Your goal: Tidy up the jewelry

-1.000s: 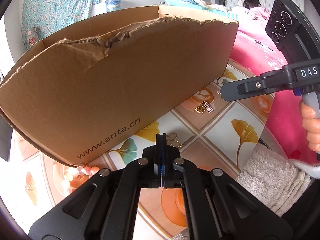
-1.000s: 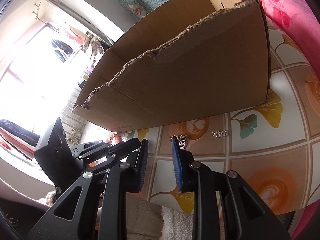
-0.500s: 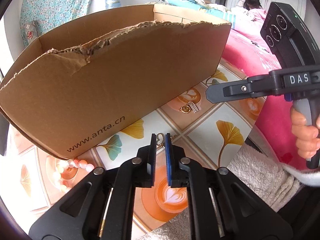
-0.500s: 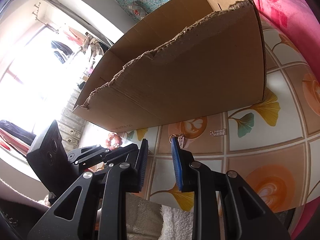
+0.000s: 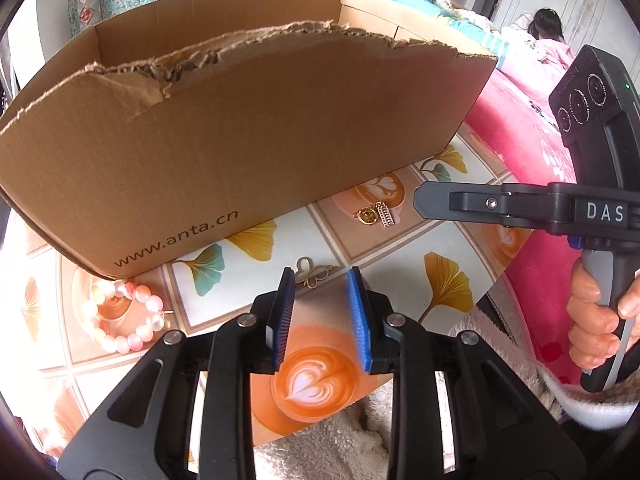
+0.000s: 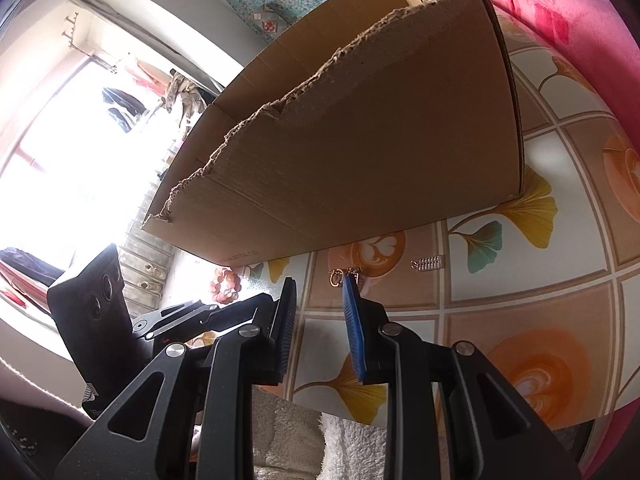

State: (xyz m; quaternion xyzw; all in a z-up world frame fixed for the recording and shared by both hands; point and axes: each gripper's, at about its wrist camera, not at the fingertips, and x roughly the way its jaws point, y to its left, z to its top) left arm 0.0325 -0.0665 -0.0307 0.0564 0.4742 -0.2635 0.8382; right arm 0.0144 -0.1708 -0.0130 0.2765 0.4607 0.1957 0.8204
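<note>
A torn cardboard box stands on the patterned table. A gold butterfly piece lies on the table just ahead of my open, empty left gripper. A gold pendant with a small chain bar lies further right, near the tip of my right gripper. A pink bead bracelet lies at the box's left corner. In the right wrist view my right gripper is open and empty, with the gold pendant just beyond its fingertips and a silver bar piece to the right. The box fills the view behind.
The table has a tile pattern with leaves and coffee cups; its near edge meets a fluffy white sleeve. A pink bed lies to the right. The box's inside is hidden.
My left gripper has opened from shut and pulled back from the box, leaving the gold butterfly piece lying on the table. The right gripper has stayed open and barely moved.
</note>
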